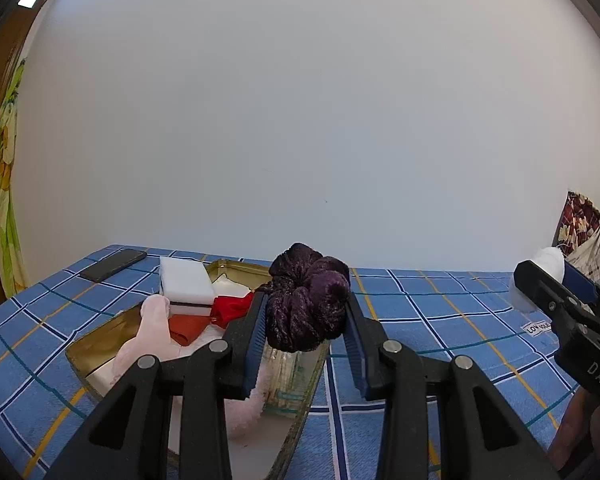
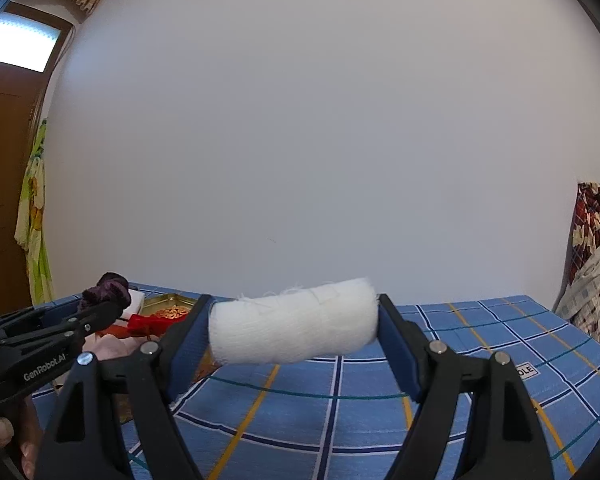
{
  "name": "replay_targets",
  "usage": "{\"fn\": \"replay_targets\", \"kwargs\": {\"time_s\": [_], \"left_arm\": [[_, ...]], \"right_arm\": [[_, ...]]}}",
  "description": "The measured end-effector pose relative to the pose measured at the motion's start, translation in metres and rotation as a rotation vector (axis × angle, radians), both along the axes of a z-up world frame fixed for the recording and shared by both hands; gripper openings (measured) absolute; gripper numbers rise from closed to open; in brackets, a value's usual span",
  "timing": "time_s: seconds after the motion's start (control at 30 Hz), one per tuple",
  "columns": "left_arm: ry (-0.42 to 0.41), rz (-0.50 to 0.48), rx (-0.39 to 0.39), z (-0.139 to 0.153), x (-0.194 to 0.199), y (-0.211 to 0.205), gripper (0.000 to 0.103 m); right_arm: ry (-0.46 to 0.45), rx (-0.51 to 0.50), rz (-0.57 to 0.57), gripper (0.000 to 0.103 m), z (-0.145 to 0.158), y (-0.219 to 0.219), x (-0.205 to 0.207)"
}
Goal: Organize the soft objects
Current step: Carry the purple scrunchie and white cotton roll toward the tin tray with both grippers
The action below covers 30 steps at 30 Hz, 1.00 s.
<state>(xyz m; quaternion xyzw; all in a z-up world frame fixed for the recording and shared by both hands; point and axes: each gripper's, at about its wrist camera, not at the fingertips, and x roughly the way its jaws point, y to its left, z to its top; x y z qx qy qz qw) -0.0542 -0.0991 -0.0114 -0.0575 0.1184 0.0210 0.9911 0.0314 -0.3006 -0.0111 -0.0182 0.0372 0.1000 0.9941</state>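
Observation:
My left gripper (image 1: 306, 312) is shut on a dark purple velvet scrunchie (image 1: 308, 296) and holds it above the gold metal tin (image 1: 96, 340). The tin holds a pink fluffy cloth (image 1: 152, 332), a red cloth (image 1: 230, 310), a white sponge block (image 1: 186, 280) and a clear jar (image 1: 288, 376). My right gripper (image 2: 294, 322) is shut on a white gauze roll (image 2: 294, 322), lifted above the blue checked cloth (image 2: 340, 412). The right gripper also shows in the left wrist view (image 1: 556, 280), and the left gripper with the scrunchie in the right wrist view (image 2: 106, 300).
A black phone (image 1: 114, 264) lies on the blue checked cloth (image 1: 440, 312) at the far left. Patterned fabrics (image 2: 596, 264) hang at the right. A green floral cloth (image 2: 32, 216) hangs by the door at the left. A white wall stands behind.

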Motion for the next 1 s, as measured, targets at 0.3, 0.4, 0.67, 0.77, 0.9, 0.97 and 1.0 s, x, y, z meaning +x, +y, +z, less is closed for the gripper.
{"fn": "replay_targets", "kwargs": {"time_s": [0.3, 0.4, 0.67, 0.77, 0.9, 0.97, 1.0], "left_arm": [[-0.013, 0.003, -0.006, 0.0, -0.007, 0.009, 0.039], [-0.012, 0.003, -0.007, 0.001, -0.009, 0.011, 0.039], [-0.014, 0.024, 0.0, 0.002, -0.018, 0.026, 0.039], [-0.006, 0.034, -0.019, 0.001, -0.019, 0.035, 0.039], [-0.005, 0.045, -0.022, 0.003, -0.022, 0.043, 0.039], [0.001, 0.043, -0.026, 0.005, -0.023, 0.047, 0.039], [0.0, 0.045, -0.026, 0.007, -0.024, 0.049, 0.039]], "right_arm": [[-0.002, 0.0, 0.01, 0.08, 0.001, 0.001, -0.003], [0.009, 0.003, 0.013, 0.08, 0.0, 0.003, 0.003], [0.036, -0.012, 0.055, 0.08, -0.002, 0.022, 0.011], [0.045, -0.009, 0.078, 0.08, -0.004, 0.029, 0.012], [0.052, -0.013, 0.105, 0.08, -0.005, 0.04, 0.013], [0.06, -0.017, 0.119, 0.08, -0.005, 0.046, 0.015], [0.061, -0.022, 0.126, 0.08, -0.005, 0.051, 0.017]]}}
